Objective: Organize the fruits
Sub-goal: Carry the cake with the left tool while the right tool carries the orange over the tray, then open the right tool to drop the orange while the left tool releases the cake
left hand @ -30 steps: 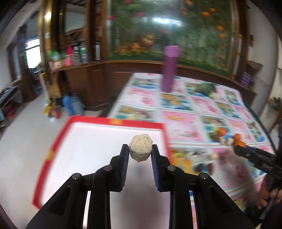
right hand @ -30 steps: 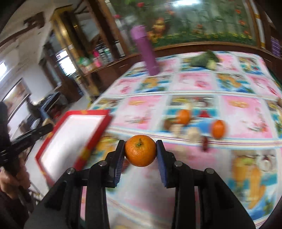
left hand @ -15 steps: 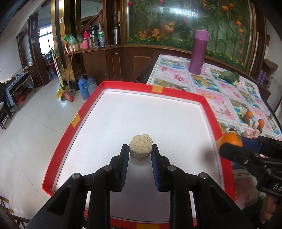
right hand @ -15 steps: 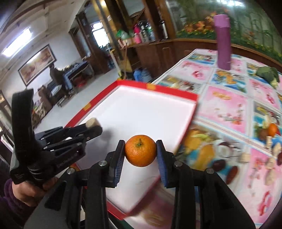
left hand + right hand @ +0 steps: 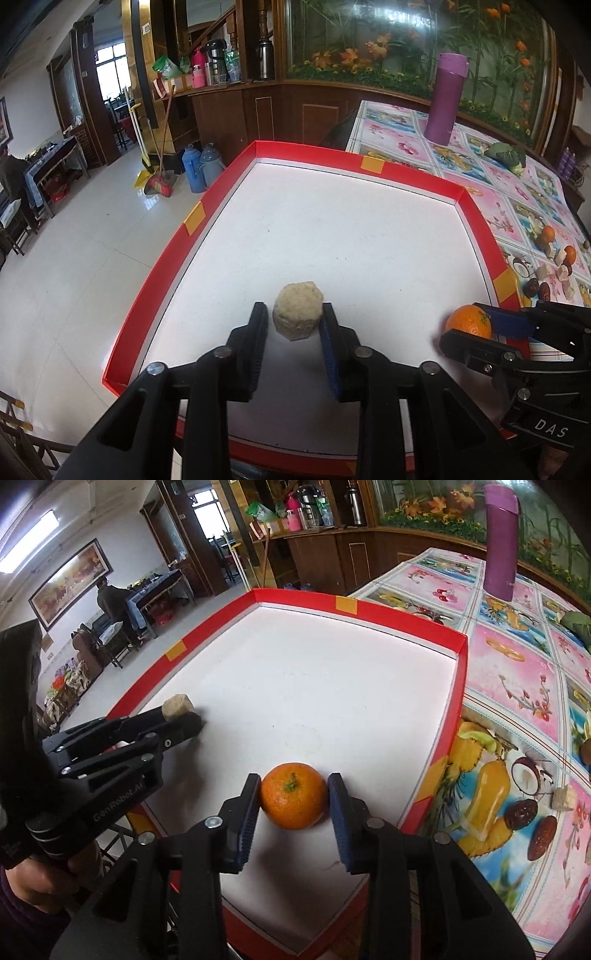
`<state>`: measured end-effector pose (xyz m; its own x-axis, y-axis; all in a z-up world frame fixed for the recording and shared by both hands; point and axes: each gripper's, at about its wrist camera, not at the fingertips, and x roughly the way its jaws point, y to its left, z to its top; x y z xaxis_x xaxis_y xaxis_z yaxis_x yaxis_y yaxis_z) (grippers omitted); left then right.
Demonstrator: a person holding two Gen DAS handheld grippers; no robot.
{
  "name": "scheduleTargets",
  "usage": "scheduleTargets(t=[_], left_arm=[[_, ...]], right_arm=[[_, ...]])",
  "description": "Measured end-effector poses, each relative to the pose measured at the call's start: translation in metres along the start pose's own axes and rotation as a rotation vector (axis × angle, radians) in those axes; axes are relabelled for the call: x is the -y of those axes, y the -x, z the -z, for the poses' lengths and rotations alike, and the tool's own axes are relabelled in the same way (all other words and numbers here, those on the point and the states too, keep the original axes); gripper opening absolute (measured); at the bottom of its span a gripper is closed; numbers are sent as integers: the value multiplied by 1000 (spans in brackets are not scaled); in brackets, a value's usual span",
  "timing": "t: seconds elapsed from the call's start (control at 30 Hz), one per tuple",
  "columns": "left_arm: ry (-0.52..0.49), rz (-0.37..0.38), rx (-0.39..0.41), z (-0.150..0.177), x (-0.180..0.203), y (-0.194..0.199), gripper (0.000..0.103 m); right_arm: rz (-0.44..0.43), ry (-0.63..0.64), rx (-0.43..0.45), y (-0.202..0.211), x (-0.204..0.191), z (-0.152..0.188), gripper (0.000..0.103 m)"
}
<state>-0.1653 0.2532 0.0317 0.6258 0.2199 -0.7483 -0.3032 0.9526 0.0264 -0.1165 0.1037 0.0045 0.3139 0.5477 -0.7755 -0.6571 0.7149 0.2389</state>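
Inside the red-rimmed white tray (image 5: 221, 192), the left gripper (image 5: 294, 325) stands released around a beige fruit chunk (image 5: 298, 311) resting on the floor. Further right, the right gripper (image 5: 294, 802) stands released around the mandarin (image 5: 293, 796).

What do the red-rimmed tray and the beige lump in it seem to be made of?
The tray looks like cardboard: thin folded walls, glossy red outside, matte white floor, corners patched with orange tape. The beige lump looks like a pressed, grainy cake with a dull speckled surface and faceted sides; its exact material is unclear.
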Motion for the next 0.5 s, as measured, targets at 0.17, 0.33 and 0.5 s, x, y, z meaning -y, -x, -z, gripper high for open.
scheduleTargets(t=[0.17,0.33,0.5], left_arm=[[16,-25,9,0,-2,5,55],[12,-17,30,-4,6,16,59],[-45,56,61,-7,38,32,60]], right_arm=[[-6,-19,70,24,13,3,54],[40,-51,197,70,44,20,60],[181,-106,268,110,89,49,63]])
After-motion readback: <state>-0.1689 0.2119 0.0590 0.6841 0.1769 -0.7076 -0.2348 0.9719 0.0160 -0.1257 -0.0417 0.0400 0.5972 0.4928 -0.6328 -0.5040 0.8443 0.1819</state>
